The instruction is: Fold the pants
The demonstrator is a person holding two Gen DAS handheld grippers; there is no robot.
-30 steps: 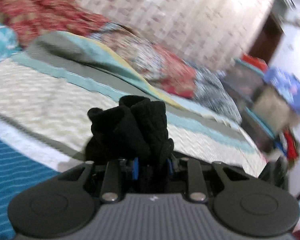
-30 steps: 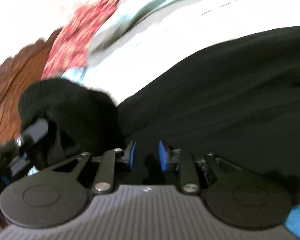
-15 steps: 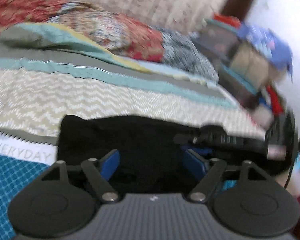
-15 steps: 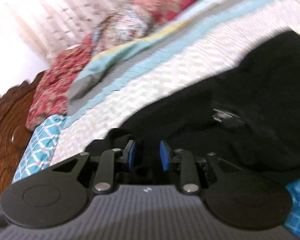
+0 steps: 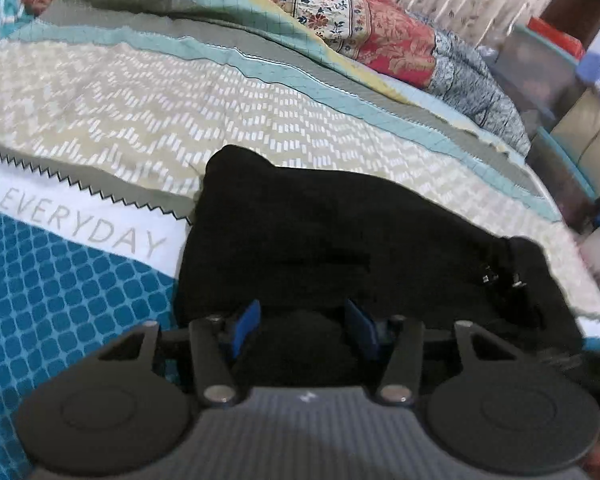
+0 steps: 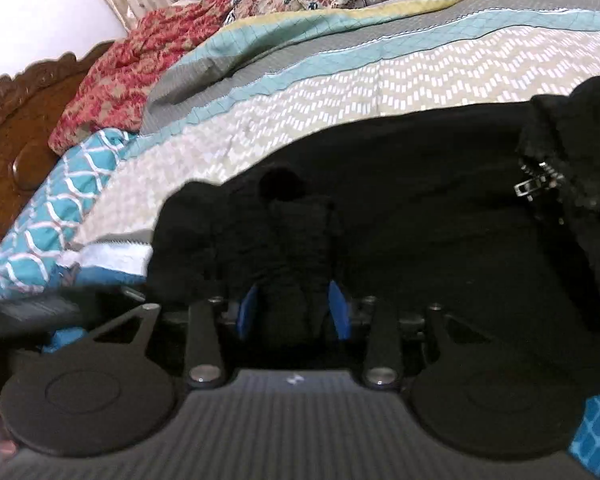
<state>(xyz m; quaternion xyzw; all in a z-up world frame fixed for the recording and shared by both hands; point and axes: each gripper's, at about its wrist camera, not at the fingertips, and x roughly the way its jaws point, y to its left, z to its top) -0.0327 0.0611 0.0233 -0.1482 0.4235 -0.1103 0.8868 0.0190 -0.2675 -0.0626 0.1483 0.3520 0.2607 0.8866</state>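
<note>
Lowered onto bed: pants | left hand-held gripper closing, right hand-held gripper opening, cloth between both

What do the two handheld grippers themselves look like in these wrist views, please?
The two look alike. The left gripper and right gripper each have a grey ribbed body with a small pale mark at its centre, flanked by two round black discs. Black linkage bars with silver pivot screws run forward to two fingers faced with blue pads. No cables or sleeves show.
</note>
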